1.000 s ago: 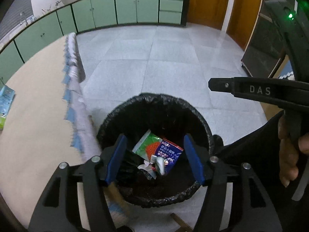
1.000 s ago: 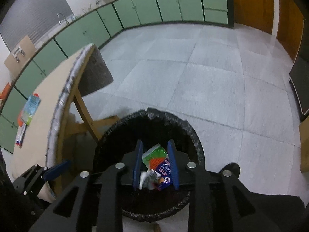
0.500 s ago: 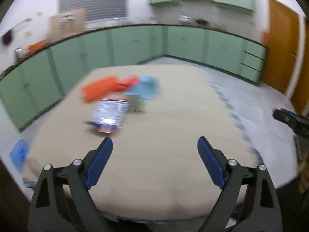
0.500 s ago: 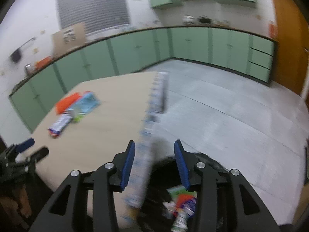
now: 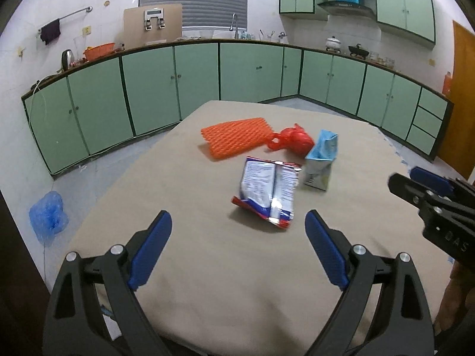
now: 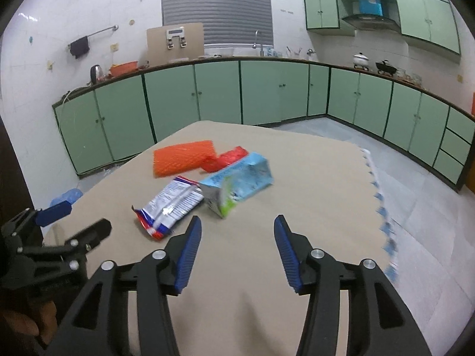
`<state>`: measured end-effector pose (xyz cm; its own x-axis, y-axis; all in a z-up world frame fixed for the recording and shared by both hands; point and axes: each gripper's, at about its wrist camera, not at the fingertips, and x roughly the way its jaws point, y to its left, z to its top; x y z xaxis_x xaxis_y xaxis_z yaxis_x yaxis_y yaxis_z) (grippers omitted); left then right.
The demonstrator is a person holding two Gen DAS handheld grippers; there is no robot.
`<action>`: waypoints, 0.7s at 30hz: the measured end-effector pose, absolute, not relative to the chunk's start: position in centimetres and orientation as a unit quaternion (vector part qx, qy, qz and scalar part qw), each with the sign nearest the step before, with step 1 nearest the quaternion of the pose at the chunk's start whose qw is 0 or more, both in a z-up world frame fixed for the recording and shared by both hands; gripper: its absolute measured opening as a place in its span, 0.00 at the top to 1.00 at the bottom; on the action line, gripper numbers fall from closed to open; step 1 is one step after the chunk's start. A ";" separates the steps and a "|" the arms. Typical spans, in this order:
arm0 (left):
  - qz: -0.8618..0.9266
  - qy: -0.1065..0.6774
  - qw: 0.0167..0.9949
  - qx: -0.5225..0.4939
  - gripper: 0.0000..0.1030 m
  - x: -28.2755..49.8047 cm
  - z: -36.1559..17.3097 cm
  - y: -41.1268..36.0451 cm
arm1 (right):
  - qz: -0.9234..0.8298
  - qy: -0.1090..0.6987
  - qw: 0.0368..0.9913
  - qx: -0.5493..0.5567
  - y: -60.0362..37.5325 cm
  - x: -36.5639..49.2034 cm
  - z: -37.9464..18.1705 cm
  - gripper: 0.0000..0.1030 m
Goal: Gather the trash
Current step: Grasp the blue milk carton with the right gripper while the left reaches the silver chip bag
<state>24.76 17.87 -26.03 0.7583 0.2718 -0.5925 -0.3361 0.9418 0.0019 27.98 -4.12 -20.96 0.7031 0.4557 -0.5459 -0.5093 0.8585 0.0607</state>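
Trash lies on the beige table [image 5: 237,267]: a silvery snack wrapper [image 5: 268,192] [image 6: 170,203], a blue and green carton [image 5: 322,158] [image 6: 239,182], a red plastic bag [image 5: 292,141] [image 6: 227,158] and an orange foam net [image 5: 236,139] [image 6: 182,160]. My left gripper [image 5: 237,247] is open and empty, just short of the wrapper. My right gripper [image 6: 236,250] is open and empty, near the carton. Each gripper shows at the edge of the other's view.
Green cabinets [image 5: 207,83] line the walls behind the table. A blue plastic bag [image 5: 47,216] lies on the floor at the left. The table's right edge [image 6: 383,216] drops to grey floor tiles. An orange door [image 5: 458,98] stands at the far right.
Both grippers have swung up from the black trash bin to the table. The right gripper has opened wider. The trash on the table is now close in front.
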 end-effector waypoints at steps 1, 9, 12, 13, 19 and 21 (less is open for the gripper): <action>0.163 0.308 0.936 -0.051 0.14 25.1 -26.2 18.3 | 0.261 0.283 0.922 -0.047 -3.6 28.2 -21.1 0.50; 0.161 0.307 0.937 -0.040 0.14 26.9 -27.4 20.3 | 0.244 0.298 0.922 -0.039 -0.3 30.8 -22.4 0.50; 0.162 0.305 0.938 -0.038 0.14 27.6 -27.6 21.3 | 0.233 0.306 0.923 -0.031 0.6 31.9 -22.9 0.49; 0.164 0.304 0.938 -0.037 0.14 27.7 -27.7 21.7 | 0.228 0.309 0.923 -0.029 1.1 32.4 -23.1 0.48; 0.170 0.307 0.936 -0.045 0.14 27.6 -28.2 23.0 | 0.215 0.330 0.919 -0.013 2.8 34.9 -24.2 0.48; 0.170 0.307 0.935 -0.042 0.14 27.7 -28.4 23.1 | 0.212 0.335 0.918 -0.012 3.1 35.5 -24.5 0.48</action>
